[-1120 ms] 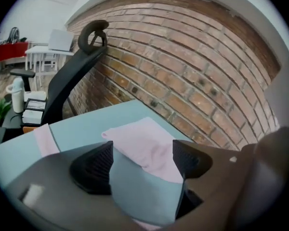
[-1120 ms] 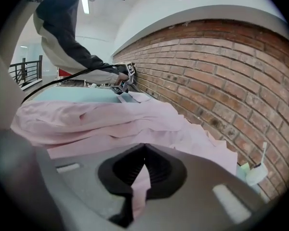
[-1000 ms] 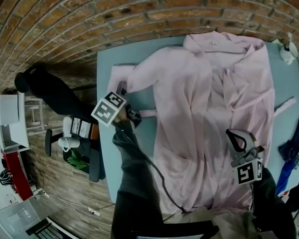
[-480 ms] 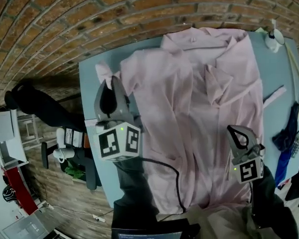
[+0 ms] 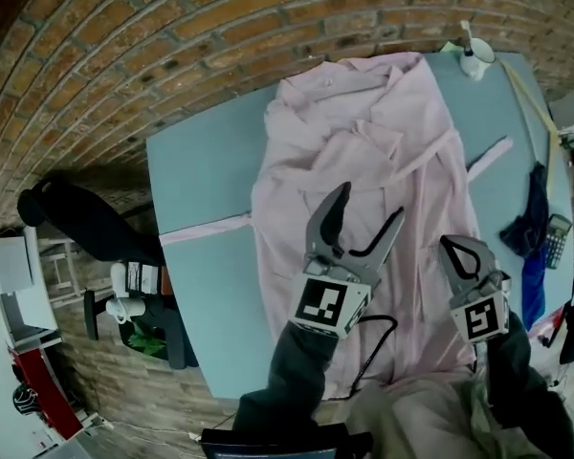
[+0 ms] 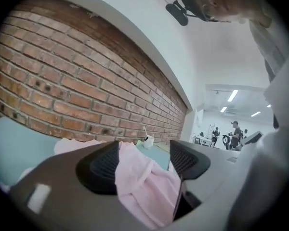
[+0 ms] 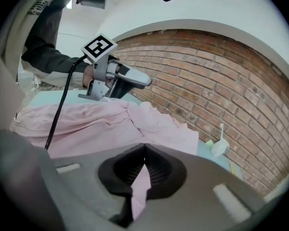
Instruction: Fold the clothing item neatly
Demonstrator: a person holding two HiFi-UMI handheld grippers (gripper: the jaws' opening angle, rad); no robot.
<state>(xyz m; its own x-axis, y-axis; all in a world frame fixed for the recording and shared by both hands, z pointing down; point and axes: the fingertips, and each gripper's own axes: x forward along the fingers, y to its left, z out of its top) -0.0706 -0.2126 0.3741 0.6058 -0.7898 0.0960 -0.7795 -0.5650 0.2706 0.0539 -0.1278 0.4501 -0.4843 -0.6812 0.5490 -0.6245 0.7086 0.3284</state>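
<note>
the pale pink cloth garment (image 5: 364,132) lies spread on the light blue flat tabletop (image 5: 201,189). its long axis runs from my near edge away toward the red brick wall (image 5: 172,36), with the collar at the far end. my left tongs (image 5: 368,208) hang above the middle of it, pointing roughly level toward the wall. their jaws have just been opening and now stand well apart. in the left gripper view a fold of the pink cloth (image 6: 144,182) sits between them, draped against one pad, but the pads do not press on it, so i count that side as let go. my right tongs (image 5: 456,251) are over the near right part of the garment with the jaws together. the right gripper view shows a thin tongue of the pink fabric (image 7: 140,186) pinched in the closed jaws (image 7: 144,150). so the garment lies under and ahead of both tongs, and only the right side is gripped. a narrow pink cloth sash (image 5: 206,229) trails off the garment's left edge across the bare table, and a second strip (image 5: 488,156) runs off to the right. as i judge it, the coming move turns on the near left edge. that edge lies to the left of and nearer me than my left tongs, and the left hand is the closer one to it. a grip there would match my right hold, so i could lift the near end along the long axis toward the collar.
</note>
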